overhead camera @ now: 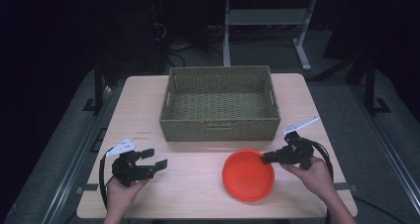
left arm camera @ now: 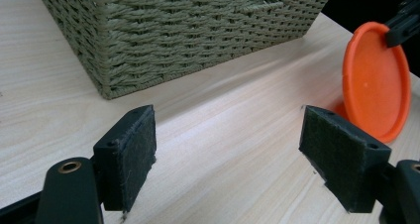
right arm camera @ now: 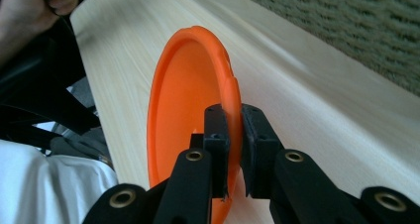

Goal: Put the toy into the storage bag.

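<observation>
Smooth, probably plastic orange plate (overhead camera: 247, 176); rough woven basket (overhead camera: 220, 104); matt pale-wood table (overhead camera: 193, 184).

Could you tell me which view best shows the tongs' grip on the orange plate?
The right gripper view: both pads clamp the plate's rim. The high view shows the whole plate, grip small; the left gripper view shows it tilted, far off.

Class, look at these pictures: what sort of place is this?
Probably a lab or workshop test station: a bare wooden table in a dark room, trailing cables on the floor, and a metal-framed bench behind.
</observation>
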